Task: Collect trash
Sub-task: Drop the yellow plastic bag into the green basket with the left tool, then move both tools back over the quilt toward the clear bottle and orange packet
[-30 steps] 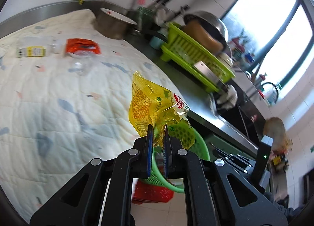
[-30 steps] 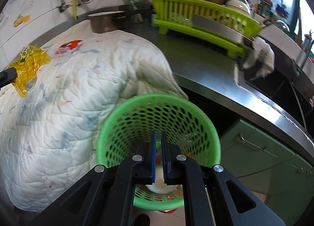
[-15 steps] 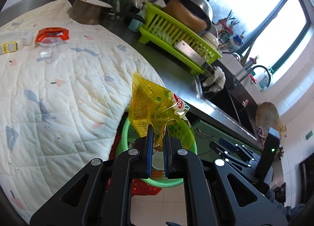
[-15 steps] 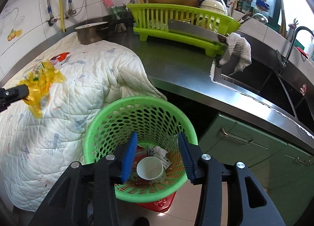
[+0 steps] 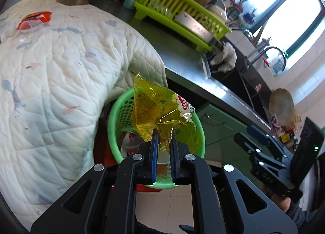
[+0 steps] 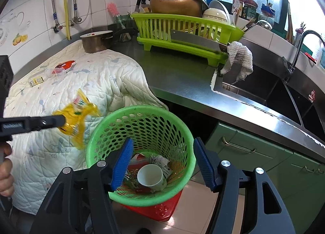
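Observation:
My left gripper (image 5: 162, 142) is shut on a crumpled yellow snack wrapper (image 5: 158, 110) and holds it over the near rim of the green mesh basket (image 5: 115, 116). In the right wrist view the wrapper (image 6: 76, 118) hangs just left of the basket (image 6: 140, 128). My right gripper (image 6: 162, 162) is open and empty above the basket, which holds a white paper cup (image 6: 151, 177) and crumpled paper. A red wrapper (image 6: 64, 65), a clear plastic cup (image 6: 59, 72) and a small yellow-labelled bottle (image 6: 37, 79) lie on the quilt.
A white quilt (image 6: 97, 83) covers the counter's left part and hangs over its edge. A metal pot (image 6: 96, 40), a green dish rack (image 6: 182, 30) and a sink (image 6: 264, 87) sit further back. The basket stands on a red stool (image 6: 162, 209) before green cabinets (image 6: 254, 162).
My left gripper carried the yellow wrapper from above the quilt to the basket's rim. My right gripper went from shut to wide open and drew back from the basket.

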`<state>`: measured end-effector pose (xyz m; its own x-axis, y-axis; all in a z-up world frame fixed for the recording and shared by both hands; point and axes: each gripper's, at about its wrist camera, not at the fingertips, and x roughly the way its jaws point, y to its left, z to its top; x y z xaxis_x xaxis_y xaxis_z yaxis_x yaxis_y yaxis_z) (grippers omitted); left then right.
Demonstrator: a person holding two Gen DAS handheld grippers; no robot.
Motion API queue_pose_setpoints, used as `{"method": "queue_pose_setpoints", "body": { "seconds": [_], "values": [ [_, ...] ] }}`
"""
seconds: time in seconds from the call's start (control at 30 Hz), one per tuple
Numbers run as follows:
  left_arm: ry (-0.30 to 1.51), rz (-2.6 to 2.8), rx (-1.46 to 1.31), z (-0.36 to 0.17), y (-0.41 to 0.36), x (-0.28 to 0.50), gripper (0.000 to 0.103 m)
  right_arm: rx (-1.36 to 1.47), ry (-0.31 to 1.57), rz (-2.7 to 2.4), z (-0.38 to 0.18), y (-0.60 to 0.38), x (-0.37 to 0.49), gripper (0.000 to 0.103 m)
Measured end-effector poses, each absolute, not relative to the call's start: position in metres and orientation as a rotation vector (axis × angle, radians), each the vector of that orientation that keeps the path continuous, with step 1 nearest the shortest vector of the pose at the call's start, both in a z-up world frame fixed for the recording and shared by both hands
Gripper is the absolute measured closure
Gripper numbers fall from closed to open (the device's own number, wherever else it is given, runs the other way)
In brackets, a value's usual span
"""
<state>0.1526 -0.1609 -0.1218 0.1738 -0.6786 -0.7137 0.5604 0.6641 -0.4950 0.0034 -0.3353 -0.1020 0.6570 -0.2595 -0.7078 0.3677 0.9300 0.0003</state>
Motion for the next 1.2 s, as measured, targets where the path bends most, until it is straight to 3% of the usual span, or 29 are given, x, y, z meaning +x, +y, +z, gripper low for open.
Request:
{"method": "queue_pose_setpoints", "body": {
  "seconds": [0.23, 0.3, 0.5, 0.87, 1.2],
  "values": [
    [1.116, -0.879, -0.085, -0.135, -0.185, 0.141, 0.082, 0.150, 0.764, -0.347, -0.101, -0.347, -0.006, 0.040],
    [1.114, -0.867, -0.071, -0.136, -0.189, 0.136, 0.075, 0.153, 0.762, -0.343, -0.101, -0.350, -0.009, 0.040],
    [1.093, -0.827, -0.070, -0.129, -0.178, 0.131, 0.070, 0.147, 0.746, -0.308, -0.098, -0.348, -0.006, 0.039],
    [0.995, -0.660, -0.100, -0.099, -0.101, 0.158, 0.059, 0.109, 0.711, -0.203, -0.086, -0.311, 0.041, 0.030],
    [0.950, -0.504, -0.159, -0.088, -0.005, 0.221, 0.057, 0.100, 0.708, -0.063, -0.073, -0.250, 0.135, 0.024]
  ]
}}
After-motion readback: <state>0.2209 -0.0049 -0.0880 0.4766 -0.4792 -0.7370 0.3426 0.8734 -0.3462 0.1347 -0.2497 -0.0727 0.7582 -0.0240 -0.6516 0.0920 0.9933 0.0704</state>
